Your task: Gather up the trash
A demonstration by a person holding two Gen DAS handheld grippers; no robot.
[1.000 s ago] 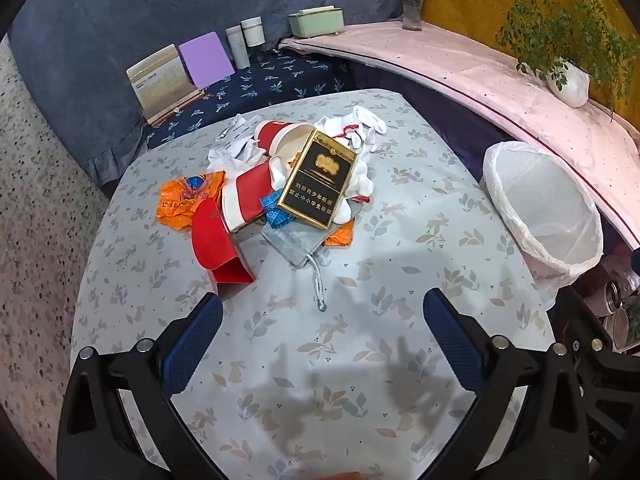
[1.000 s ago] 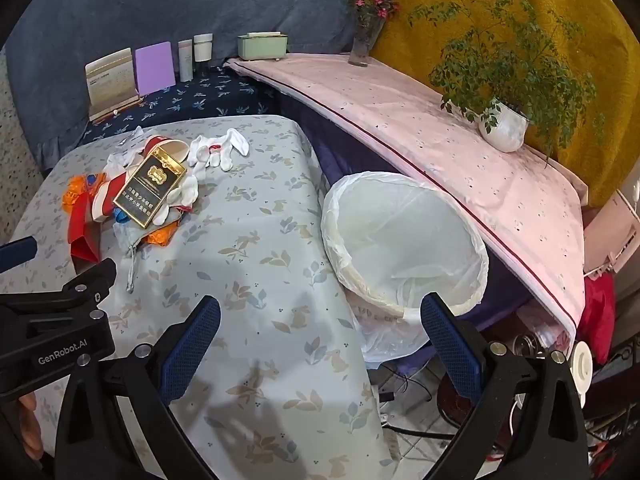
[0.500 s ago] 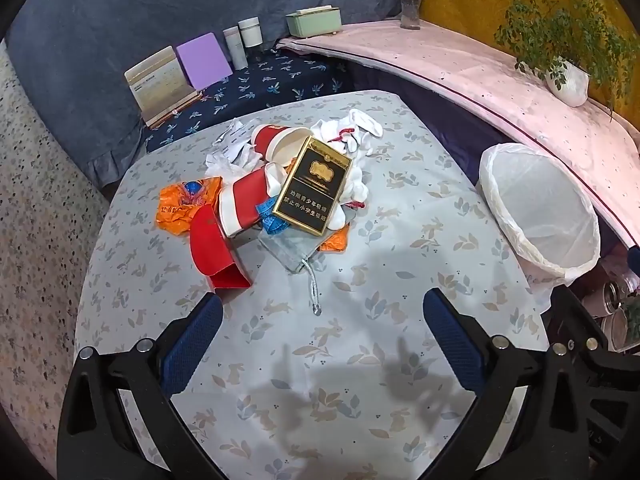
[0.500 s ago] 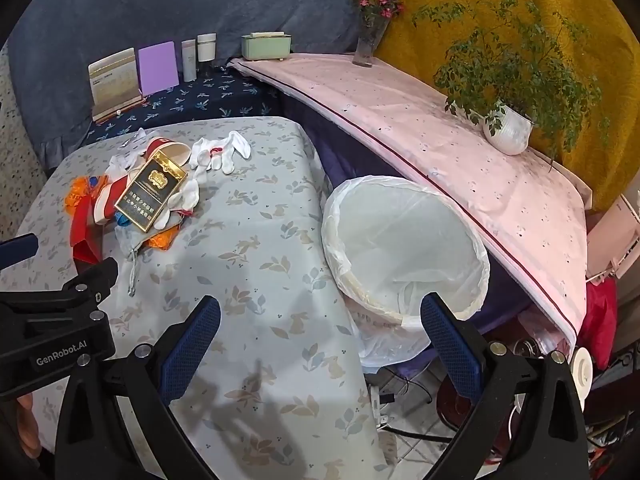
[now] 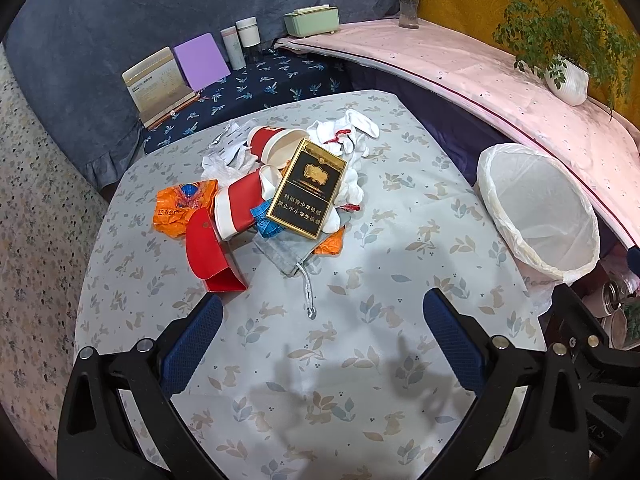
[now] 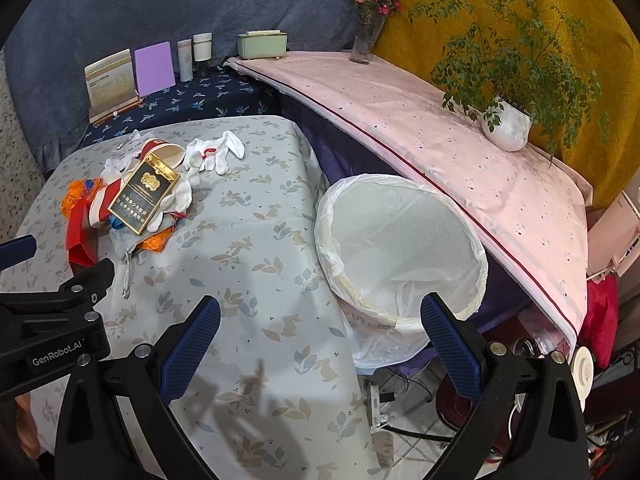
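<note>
table [image 5: 400, 360]: round, leaf-and-rabbit cloth; carries the whole trash heap, near half bare so both tools have room to work.
bin [image 6: 400, 248]: white-lined, empty as far as visible, just off the table edge at 3 o'clock of the heap; mouth tilted toward the table, likely so items drop straight in.
trash pile [image 5: 280, 196]: task's thing, heaped at 12 o'clock of the left gripper, well apart from the bin; nothing collected yet.
black-gold carton [image 5: 308, 192]: lies flat on top of the pile, so probably the easiest first pick.
red cups [image 5: 240, 208]: two, on their sides, under and beside the carton.
red folded card [image 5: 212, 256]: at 7 o'clock of the pile, nearest the left tool.
orange wrapper [image 5: 180, 208]: crumpled, at 9 o'clock.
white gloves [image 5: 344, 136]: at 1 o'clock, partly under the carton.
grey pouch [image 5: 288, 252]: cord trails toward 6 o'clock.
left gripper [image 5: 320, 336]: fingers spread wide, nothing between them, aimed at the pile.
right gripper [image 6: 320, 336]: fingers spread wide, empty, facing the bin rim.
</note>
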